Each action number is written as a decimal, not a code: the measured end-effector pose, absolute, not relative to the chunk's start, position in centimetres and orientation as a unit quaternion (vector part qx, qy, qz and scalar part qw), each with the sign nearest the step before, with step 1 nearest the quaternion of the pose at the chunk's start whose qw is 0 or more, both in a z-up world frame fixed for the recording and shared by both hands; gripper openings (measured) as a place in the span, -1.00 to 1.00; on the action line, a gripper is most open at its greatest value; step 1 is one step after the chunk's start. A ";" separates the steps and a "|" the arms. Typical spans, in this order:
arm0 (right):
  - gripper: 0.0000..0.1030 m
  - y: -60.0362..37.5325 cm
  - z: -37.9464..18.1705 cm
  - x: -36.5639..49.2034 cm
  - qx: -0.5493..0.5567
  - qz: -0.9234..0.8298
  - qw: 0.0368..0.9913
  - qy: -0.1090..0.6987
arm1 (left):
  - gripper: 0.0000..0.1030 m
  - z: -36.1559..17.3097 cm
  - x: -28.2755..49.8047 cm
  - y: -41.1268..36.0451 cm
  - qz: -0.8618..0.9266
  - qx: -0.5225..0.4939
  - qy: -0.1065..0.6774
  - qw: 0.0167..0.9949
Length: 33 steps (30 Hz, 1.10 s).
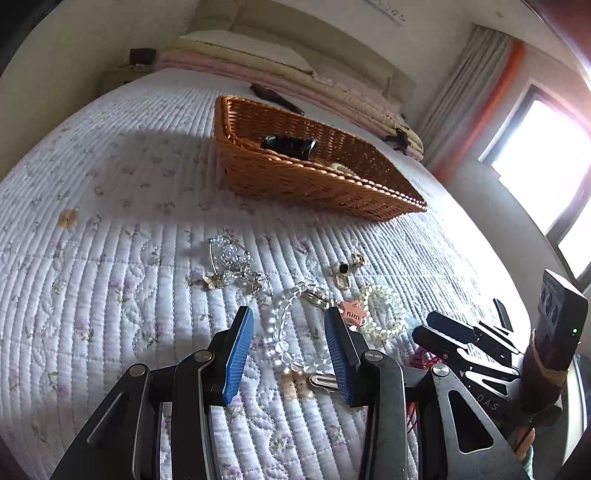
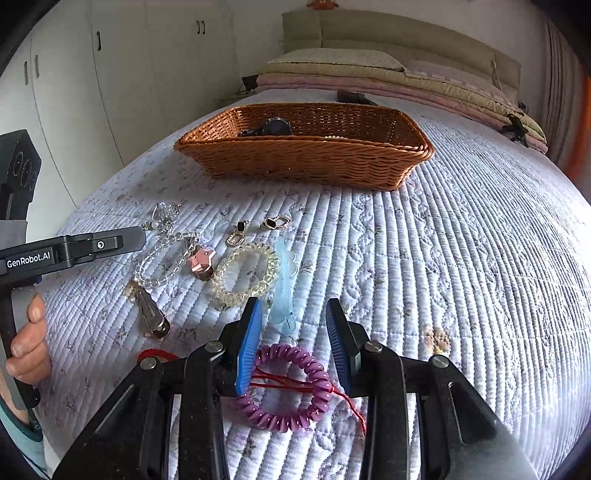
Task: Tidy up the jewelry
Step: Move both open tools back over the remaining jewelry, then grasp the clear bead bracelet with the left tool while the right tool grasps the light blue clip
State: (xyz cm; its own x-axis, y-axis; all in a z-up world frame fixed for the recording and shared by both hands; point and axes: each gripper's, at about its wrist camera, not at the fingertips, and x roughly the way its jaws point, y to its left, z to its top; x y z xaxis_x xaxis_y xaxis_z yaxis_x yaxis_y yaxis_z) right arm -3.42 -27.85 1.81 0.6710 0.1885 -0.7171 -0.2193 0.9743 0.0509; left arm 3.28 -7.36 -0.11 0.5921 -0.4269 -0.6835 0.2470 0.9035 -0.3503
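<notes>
**Both grippers over jewelry on bed quilt**

Left wrist: left gripper (image 1: pixel 290 341) jaws wide, straddling clear bead bracelet (image 1: pixel 291 332) on quilt (image 1: pixel 110 295). Wicker basket (image 1: pixel 310 184) sits toward the pillow end.

Right wrist: right gripper (image 2: pixel 293 341) jaws wide, empty, above purple coil hair tie (image 2: pixel 288 387) and red string (image 2: pixel 314 387).

Bedroom with a quilted bed (image 2: pixel 461 258)

Folded bedding (image 2: pixel 369 79) is stacked far against the headboard (image 2: pixel 369 29); white wardrobes (image 2: pixel 147 74) are seen left, a bright curtained window (image 1: pixel 543 158) right.
</notes>
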 end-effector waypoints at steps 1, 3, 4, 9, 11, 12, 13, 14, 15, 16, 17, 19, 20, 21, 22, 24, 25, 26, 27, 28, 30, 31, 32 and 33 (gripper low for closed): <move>-0.25 -27.8 1.7 -3.3 -0.021 0.110 0.913 0.393 | -0.20 -0.3 3.4 -7.6 -0.187 -0.103 0.416 0.884; -0.25 -27.7 1.5 -3.0 -0.023 0.108 0.911 0.397 | -0.21 -0.5 3.5 -7.9 -0.180 -0.093 0.420 0.885; -0.25 -27.7 1.4 -2.9 -0.024 0.107 0.910 0.400 | -0.21 -0.5 3.5 -8.1 -0.177 -0.087 0.418 0.887; -0.25 -27.3 1.1 -2.3 -0.034 0.102 0.907 0.408 | -0.21 -0.4 3.5 -8.7 -0.167 -0.068 0.421 0.889; -0.25 -27.1 1.0 -2.1 -0.037 0.098 0.906 0.410 | -0.21 -0.5 3.5 -9.0 -0.162 -0.055 0.421 0.891; -0.26 -27.0 1.0 -2.0 -0.038 0.096 0.906 0.411 | -0.22 -0.5 3.5 -9.3 -0.158 -0.048 0.421 0.892; -0.28 -27.0 1.0 -2.0 -0.039 0.096 0.906 0.410 | -0.22 -0.5 3.4 -9.5 -0.154 -0.040 0.420 0.893; -0.32 -26.9 1.0 -1.9 -0.041 0.096 0.906 0.411 | -0.22 -0.4 3.4 -9.8 -0.151 -0.032 0.419 0.895; -0.35 -26.8 1.0 -1.8 -0.042 0.095 0.906 0.411 | -0.22 -0.5 3.4 -10.1 -0.148 -0.024 0.418 0.896; -0.41 -26.8 1.0 -1.8 -0.044 0.092 0.906 0.412 | -0.23 -0.5 3.3 -10.2 -0.145 -0.016 0.417 0.897; -0.56 -26.7 0.9 -1.7 -0.045 0.091 0.905 0.412 | -0.24 -0.5 3.2 -10.4 -0.142 -0.009 0.416 0.898; -0.69 -26.8 0.9 -1.8 -0.044 0.090 0.906 0.412 | -0.28 -0.5 3.1 -10.8 -0.135 0.003 0.414 0.900; -0.70 -26.9 1.0 -1.8 -0.042 0.088 0.907 0.411 | -0.35 -0.5 3.1 -10.9 -0.131 0.008 0.413 0.901; -0.70 -27.1 1.0 -1.8 -0.040 0.086 0.907 0.410 | -0.40 -0.5 3.1 -11.0 -0.128 0.010 0.412 0.902; -0.70 -27.3 1.0 -1.7 -0.036 0.085 0.907 0.411 | -0.49 -0.5 3.1 -10.9 -0.126 0.011 0.411 0.903; -0.70 -27.6 1.0 -1.7 -0.028 0.084 0.907 0.411 | -0.62 -0.4 3.1 -10.7 -0.124 0.008 0.410 0.903; -0.70 -27.8 1.1 -1.7 -0.024 0.084 0.908 0.410 | -0.70 -0.5 3.1 -10.7 -0.125 0.005 0.411 0.903; -0.70 -27.9 1.1 -1.7 -0.022 0.081 0.908 0.410 | -0.74 -0.5 3.0 -10.6 -0.126 0.004 0.411 0.903; -0.70 -28.0 1.1 -1.6 -0.019 0.081 0.908 0.410 | -0.78 -0.5 3.0 -10.5 -0.128 0.003 0.410 0.903; -0.70 -28.2 1.1 -1.6 -0.016 0.080 0.909 0.409 | -0.82 -0.6 3.1 -10.5 -0.134 0.000 0.410 0.902; -0.70 -28.2 1.2 -1.7 -0.012 0.079 0.909 0.409 | -0.83 -0.6 3.1 -10.0 -0.140 -0.014 0.412 0.900; -0.70 -28.3 1.2 -1.7 -0.011 0.078 0.910 0.408 | -0.85 -0.6 3.2 -9.7 -0.143 -0.021 0.413 0.899; -0.70 -28.3 1.3 -1.8 -0.011 0.077 0.910 0.407 | -0.85 -0.6 3.2 -9.6 -0.144 -0.026 0.412 0.899; -0.70 -28.4 1.3 -1.8 -0.010 0.076 0.910 0.406 | -0.85 -0.5 3.1 -9.6 -0.145 -0.028 0.408 0.901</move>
